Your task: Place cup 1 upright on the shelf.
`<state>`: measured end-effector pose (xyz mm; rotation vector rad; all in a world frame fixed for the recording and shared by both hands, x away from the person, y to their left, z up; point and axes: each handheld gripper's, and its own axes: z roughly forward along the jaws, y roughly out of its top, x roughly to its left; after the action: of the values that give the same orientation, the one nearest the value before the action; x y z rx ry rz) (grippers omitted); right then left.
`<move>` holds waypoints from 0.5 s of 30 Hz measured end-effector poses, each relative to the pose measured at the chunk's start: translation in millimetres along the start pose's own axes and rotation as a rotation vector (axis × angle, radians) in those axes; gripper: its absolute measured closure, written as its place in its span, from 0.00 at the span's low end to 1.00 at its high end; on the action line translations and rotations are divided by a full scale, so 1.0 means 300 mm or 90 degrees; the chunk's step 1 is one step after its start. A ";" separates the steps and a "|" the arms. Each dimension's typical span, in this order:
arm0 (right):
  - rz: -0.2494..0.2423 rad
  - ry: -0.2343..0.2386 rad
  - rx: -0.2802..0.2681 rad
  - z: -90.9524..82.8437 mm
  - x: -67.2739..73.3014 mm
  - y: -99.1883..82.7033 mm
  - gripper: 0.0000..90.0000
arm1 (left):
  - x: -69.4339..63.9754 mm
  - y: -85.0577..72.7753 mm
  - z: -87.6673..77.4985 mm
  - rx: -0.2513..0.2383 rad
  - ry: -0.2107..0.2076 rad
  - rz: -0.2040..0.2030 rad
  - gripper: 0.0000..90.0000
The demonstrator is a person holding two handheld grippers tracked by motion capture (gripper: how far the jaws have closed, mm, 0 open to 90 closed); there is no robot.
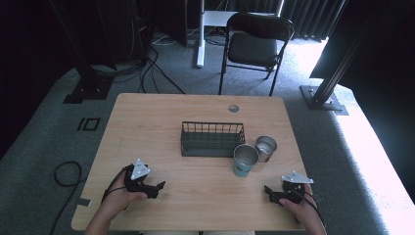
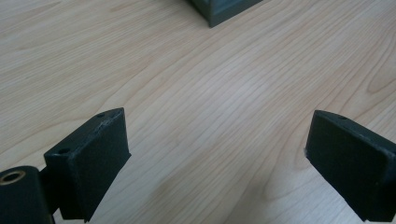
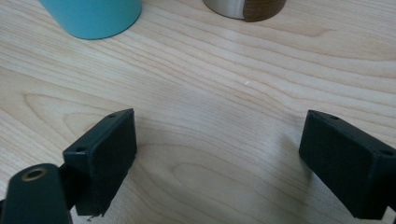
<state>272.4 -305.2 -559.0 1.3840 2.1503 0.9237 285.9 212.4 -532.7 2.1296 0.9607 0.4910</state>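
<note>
The teal cup [image 1: 244,160] stood upright just right of the wire basket [image 1: 212,139], the steel cup [image 1: 265,148] touching it behind. It looked light, rigid and slick-walled, best pinched across the rim. No lettering was readable. The right gripper [image 1: 272,192] and left gripper [image 1: 155,188] both sat empty, jaws spread, low over the table [image 1: 161,112].

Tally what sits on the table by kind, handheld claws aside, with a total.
Cups: 2, a teal cup and a steel cup
Wire baskets: 1, the dark basket
Total: 3
</note>
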 end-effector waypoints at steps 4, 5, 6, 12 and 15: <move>0.000 0.000 0.000 0.000 0.000 0.000 0.12 | -0.022 0.019 0.015 -0.001 -0.014 0.016 0.07; 0.000 0.000 0.000 0.000 0.000 0.000 0.12 | -0.029 0.024 0.019 -0.003 -0.016 0.018 0.07; 0.000 0.000 0.000 0.000 0.000 0.000 0.12 | -0.035 0.029 0.023 -0.003 -0.019 0.022 0.07; 0.002 0.000 0.000 0.000 0.001 0.000 0.12 | -0.071 0.057 0.051 0.001 -0.036 0.041 0.07; 0.000 0.000 0.001 0.000 0.000 0.000 0.12 | -0.088 0.075 0.063 -0.005 -0.043 0.051 0.07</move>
<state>272.4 -305.2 -559.0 1.3851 2.1504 0.9229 290.8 173.4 -529.3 2.1695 0.8381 0.4591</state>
